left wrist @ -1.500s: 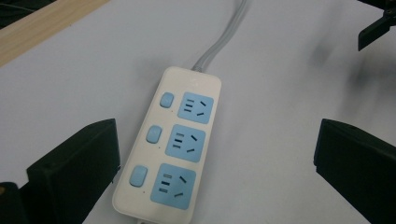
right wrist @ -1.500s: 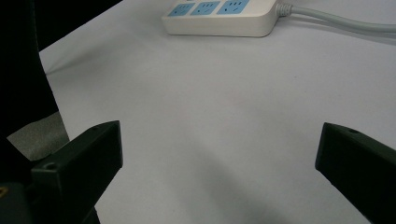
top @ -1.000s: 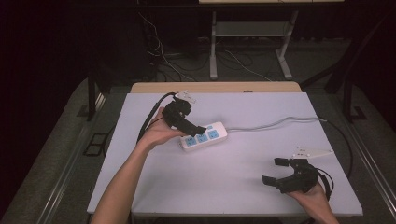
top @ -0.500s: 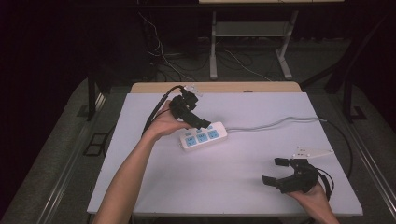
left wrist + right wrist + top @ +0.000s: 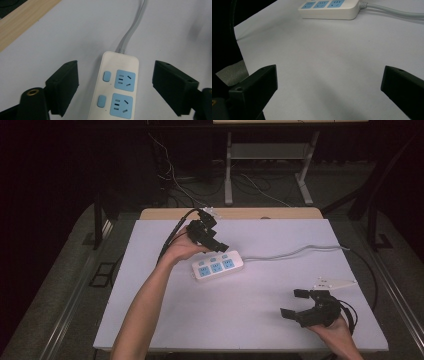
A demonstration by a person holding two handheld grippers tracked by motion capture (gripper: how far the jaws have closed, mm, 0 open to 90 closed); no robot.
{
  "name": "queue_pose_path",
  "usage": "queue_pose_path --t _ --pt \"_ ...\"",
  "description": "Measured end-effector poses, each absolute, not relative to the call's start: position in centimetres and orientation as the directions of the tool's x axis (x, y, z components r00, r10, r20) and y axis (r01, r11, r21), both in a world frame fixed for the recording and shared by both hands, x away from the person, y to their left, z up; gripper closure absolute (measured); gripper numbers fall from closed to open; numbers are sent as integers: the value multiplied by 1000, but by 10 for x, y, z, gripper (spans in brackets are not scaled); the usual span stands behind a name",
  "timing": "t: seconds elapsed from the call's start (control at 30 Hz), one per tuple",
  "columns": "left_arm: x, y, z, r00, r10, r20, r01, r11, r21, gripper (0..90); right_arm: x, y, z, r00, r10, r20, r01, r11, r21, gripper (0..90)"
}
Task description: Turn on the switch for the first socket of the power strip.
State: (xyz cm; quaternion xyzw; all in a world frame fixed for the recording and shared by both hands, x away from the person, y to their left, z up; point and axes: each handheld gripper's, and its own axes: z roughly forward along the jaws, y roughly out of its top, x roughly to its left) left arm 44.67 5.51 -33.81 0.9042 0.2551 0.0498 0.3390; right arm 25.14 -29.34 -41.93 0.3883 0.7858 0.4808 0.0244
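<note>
Hovering above the power strip's (image 5: 218, 266) far-left end, the left gripper (image 5: 115, 82) has its fingers spread wide, one on each side, not touching. Strip: white body, blue sockets and blue buttons, lying flat near mid-surface (image 5: 250, 320). Its grey cord (image 5: 300, 251) runs right. Right gripper (image 5: 301, 303) sits near the front right corner, fingers spread, holding nothing.
</note>
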Motion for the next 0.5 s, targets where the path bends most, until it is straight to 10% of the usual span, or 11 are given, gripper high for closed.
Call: queue_pose_path --t 0.5 --pt "457 46 -356 866 493 -79 424 -643 638 452 251 -292 -419 -701 632 332 585 243 774 4"
